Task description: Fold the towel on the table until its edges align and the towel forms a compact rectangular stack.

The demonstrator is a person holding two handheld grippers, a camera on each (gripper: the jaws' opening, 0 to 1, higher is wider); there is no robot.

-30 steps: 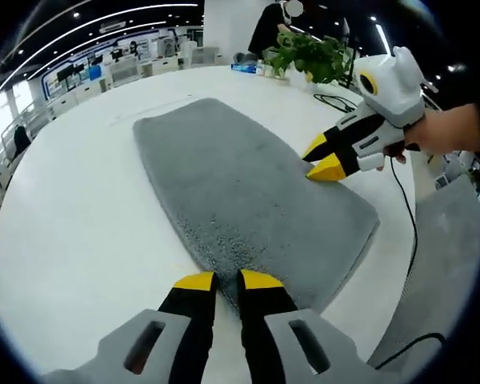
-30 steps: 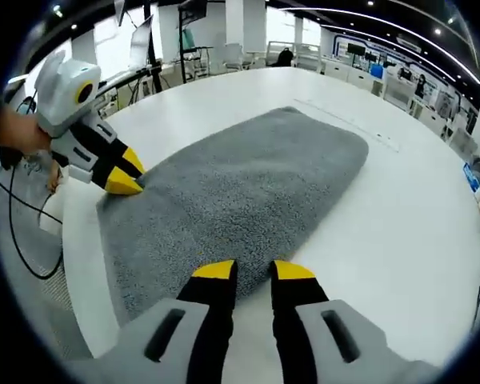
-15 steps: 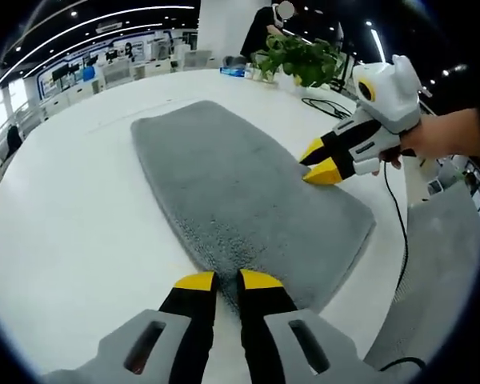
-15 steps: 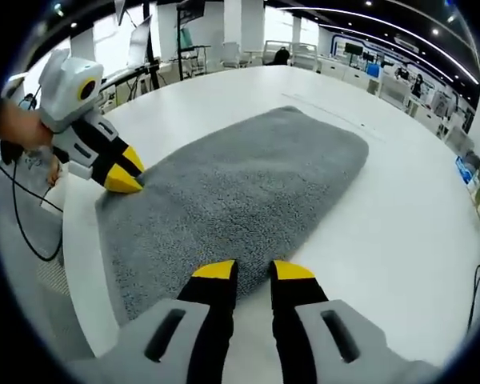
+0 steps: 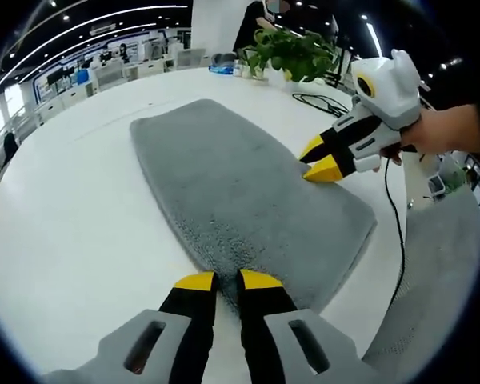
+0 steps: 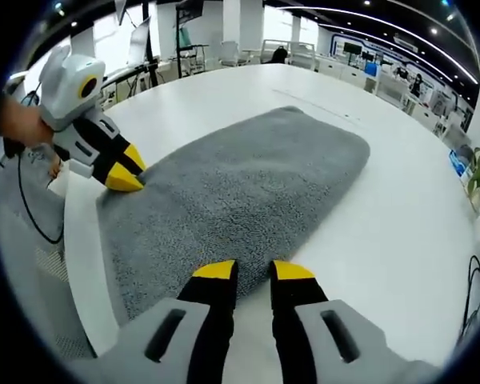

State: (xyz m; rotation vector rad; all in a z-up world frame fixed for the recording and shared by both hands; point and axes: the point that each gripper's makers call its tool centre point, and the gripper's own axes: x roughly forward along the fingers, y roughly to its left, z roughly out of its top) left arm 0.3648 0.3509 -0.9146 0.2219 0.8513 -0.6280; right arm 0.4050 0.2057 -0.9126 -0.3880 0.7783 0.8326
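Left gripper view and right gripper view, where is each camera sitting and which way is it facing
Left gripper view: rides the left gripper, facing along the towel; a hand holds the right gripper.
Right gripper view: rides the right gripper, facing the towel's length; left gripper opposite.
Shared: gray towel, white table, both grippers.

Big open office hall around my white table (image 5: 72,224), dark ceiling with long curved light strips (image 5: 88,20) at the upper left of the left gripper view and again at the upper right of the right gripper view. Rows of desks and chairs (image 6: 284,54) line the far side under bright windows (image 6: 112,36) at upper left there. A green potted plant (image 5: 292,54) stands at the table's far edge, top centre of my left gripper view, with a black cable (image 5: 316,101) lying just beside it.
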